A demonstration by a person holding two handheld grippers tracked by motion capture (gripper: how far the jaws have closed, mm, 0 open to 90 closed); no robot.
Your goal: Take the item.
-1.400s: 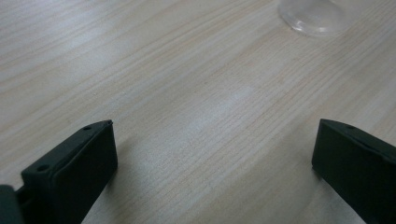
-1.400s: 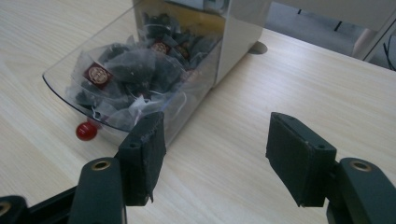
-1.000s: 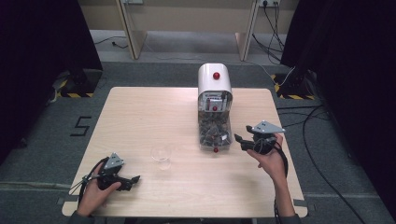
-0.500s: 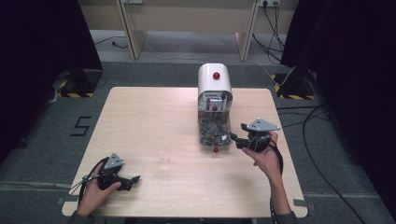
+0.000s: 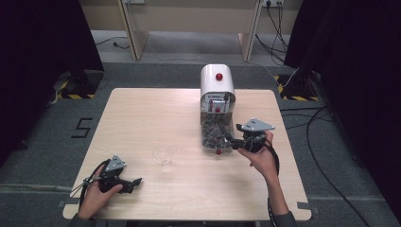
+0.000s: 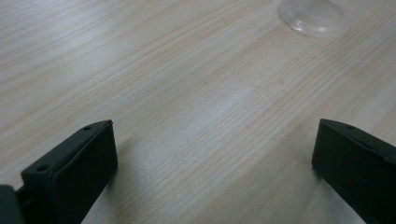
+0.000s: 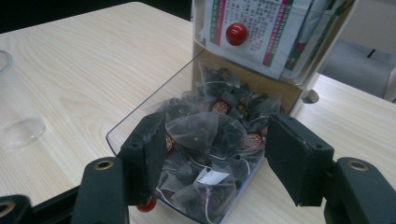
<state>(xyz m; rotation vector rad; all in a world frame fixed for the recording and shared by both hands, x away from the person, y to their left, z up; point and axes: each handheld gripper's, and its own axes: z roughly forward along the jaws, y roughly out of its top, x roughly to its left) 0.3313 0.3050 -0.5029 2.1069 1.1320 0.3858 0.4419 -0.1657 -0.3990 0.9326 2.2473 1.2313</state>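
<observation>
Right gripper (image 7: pixel 212 154) jaws spread, unclenched, over clear plastic drawer of pyramid tea bags (image 7: pixel 205 140), left gripper (image 5: pixel 135 182) released, resting on pale wooden table (image 5: pixel 142 118)

Bare table (image 5: pixel 142 118) left and front; dispenser (image 5: pixel 217 111) blocks centre-right, clear cup (image 5: pixel 163 158) stands mid-front.

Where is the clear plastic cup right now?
In the high view the clear cup stands on the table near the front, left of the tea-bag dispenser, between both claws.
</observation>
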